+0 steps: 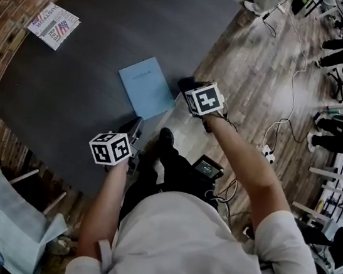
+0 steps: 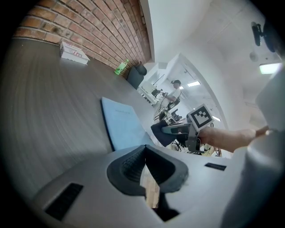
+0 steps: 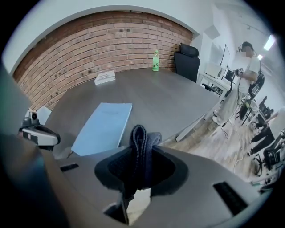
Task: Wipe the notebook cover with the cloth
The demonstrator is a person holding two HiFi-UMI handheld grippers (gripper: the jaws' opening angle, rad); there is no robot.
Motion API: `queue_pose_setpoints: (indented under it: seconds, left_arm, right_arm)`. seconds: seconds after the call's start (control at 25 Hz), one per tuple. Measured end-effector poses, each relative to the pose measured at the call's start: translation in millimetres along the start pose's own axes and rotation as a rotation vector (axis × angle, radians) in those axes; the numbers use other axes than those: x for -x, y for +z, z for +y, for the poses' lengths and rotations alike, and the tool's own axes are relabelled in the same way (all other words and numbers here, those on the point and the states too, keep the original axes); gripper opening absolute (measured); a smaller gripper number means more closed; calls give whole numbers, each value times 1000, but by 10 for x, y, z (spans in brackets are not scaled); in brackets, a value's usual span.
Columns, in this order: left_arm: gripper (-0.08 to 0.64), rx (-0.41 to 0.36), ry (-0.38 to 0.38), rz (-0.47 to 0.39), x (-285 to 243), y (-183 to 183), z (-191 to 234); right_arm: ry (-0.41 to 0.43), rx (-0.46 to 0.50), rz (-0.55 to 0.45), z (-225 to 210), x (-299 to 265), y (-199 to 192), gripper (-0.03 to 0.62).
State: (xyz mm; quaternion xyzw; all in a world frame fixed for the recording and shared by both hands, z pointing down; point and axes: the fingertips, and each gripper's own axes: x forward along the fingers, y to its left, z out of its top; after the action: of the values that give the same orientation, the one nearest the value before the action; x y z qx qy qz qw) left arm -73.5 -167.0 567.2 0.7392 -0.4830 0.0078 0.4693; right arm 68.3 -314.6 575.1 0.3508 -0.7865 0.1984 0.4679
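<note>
A light blue notebook lies flat on the dark grey table, close to its near right edge. My right gripper hovers just off the notebook's right corner, shut on a folded dark cloth that sticks up between its jaws. In the right gripper view the notebook lies ahead and to the left. My left gripper sits at the table's front edge, near the notebook's near corner, with its jaws shut and nothing between them. From the left gripper I see the notebook and the cloth beside it.
A printed packet lies at the table's far left by the brick wall. A green bottle stands at the far edge near a black office chair. A pale blue chair stands at lower left. Cables cross the wooden floor; people are at the right.
</note>
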Motion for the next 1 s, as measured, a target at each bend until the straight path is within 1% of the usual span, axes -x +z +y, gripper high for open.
queue_pose_setpoints:
  seconds: [0.2,0.32,0.6,0.72,0.88,1.0]
  left_arm:
    - [9,16,2,-20,-15,-24,-43]
    - [9,32,-1,-32,-26,-9,-52]
    - [9,82,-30,-75,-39,-32,-60]
    - [9,108,-28,-102,-36,-40,-52]
    - [14,142,-29,-129,-43,-73,-32]
    - [72,177,-32,-140,-80,-113,-34]
  right_arm:
    - [1,41,-29,-20,64,199,101]
    - [7,75,-46,15,83,394,101]
    - [47,179,-61,303,14,784,101]
    - [72,243,-52,489,-45,926,101]
    - [99,360,-40,782,-166,1085,101]
    - [129,454,-24,1012,-274,1165,101]
